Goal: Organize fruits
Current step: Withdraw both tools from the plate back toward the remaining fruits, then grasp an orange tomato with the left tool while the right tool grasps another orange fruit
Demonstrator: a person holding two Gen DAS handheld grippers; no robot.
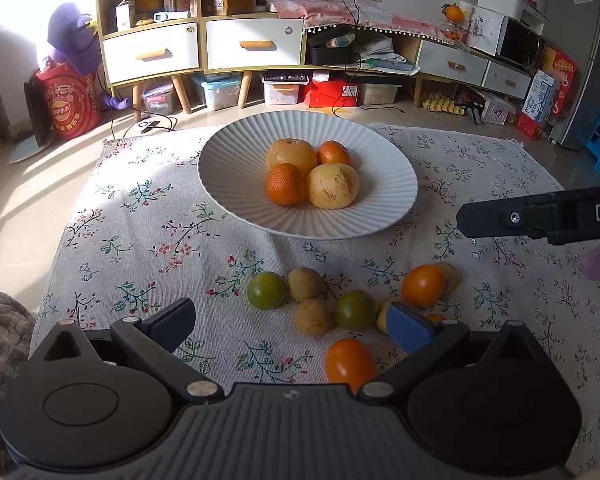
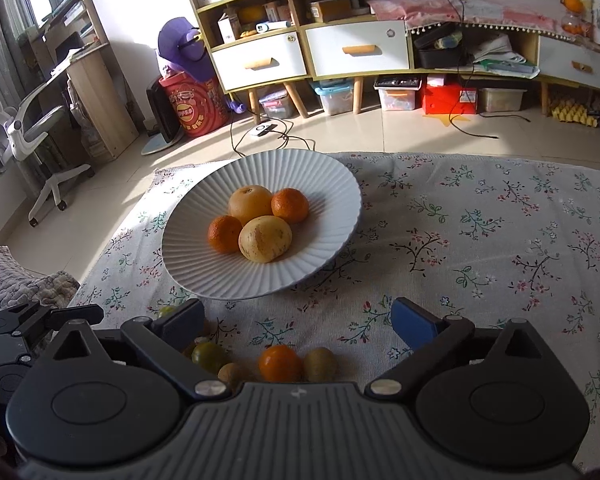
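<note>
Loose fruits [image 1: 342, 308] crowd the cloth [image 1: 148, 240] before the plate [image 1: 236, 184]; its sides lie bare.

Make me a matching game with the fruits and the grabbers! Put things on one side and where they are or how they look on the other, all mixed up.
Things:
1. white plate
2. green fruit
3. left gripper
4. orange fruit

Descriptions:
A. open, holding nothing
B. holds four fruits
C. on the cloth, nearest the left wrist camera
D. on the cloth, beside a brown fruit

Pairs: 1-B, 2-D, 3-A, 4-C
</note>
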